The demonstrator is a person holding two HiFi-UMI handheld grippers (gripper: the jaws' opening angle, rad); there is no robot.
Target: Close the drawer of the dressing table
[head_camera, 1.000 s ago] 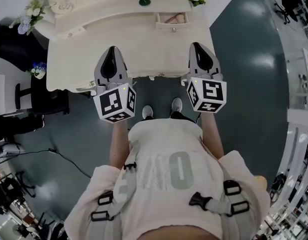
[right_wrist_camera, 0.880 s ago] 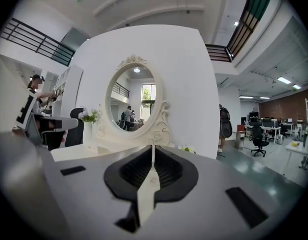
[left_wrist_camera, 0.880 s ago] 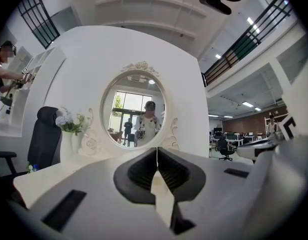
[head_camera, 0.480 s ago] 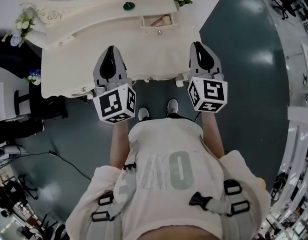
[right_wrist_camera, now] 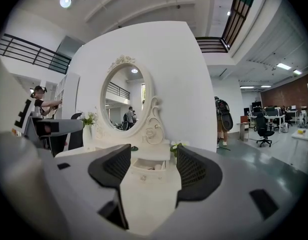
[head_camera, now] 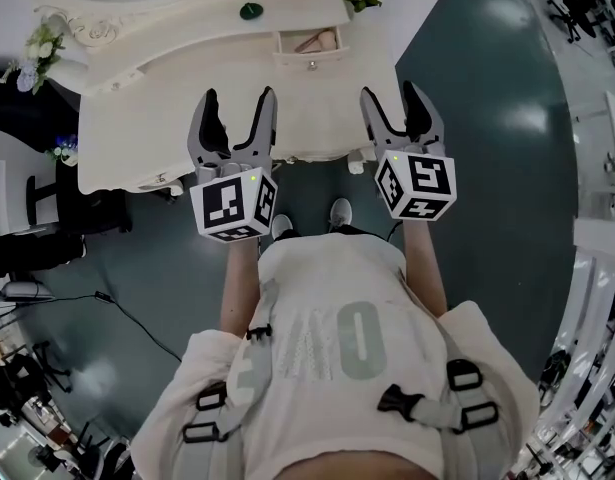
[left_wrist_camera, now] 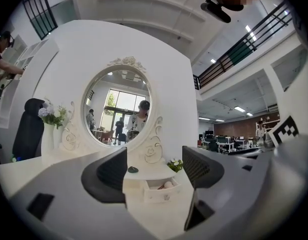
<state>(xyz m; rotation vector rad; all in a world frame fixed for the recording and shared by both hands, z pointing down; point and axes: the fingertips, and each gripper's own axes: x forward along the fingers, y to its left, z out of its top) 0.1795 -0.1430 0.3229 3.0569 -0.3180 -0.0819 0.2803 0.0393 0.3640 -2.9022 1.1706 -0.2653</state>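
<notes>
I am holding my left hand-held gripper [head_camera: 239, 108] over the front of the pale table [head_camera: 137, 118], and its jaws are opening with nothing between them. Ahead, between my two hand-held grippers, the small drawer [head_camera: 309, 53] is standing pulled out of the table's raised back ledge, with a pale thing [head_camera: 322, 40] lying inside. My right hand-held gripper [head_camera: 389, 98] is hovering level with the left one, its jaws opening too, gripping nothing.

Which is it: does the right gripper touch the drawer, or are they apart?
Apart. The head view shows bare tabletop between the drawer and the right gripper, whose jaws are opening with nothing between them.
</notes>
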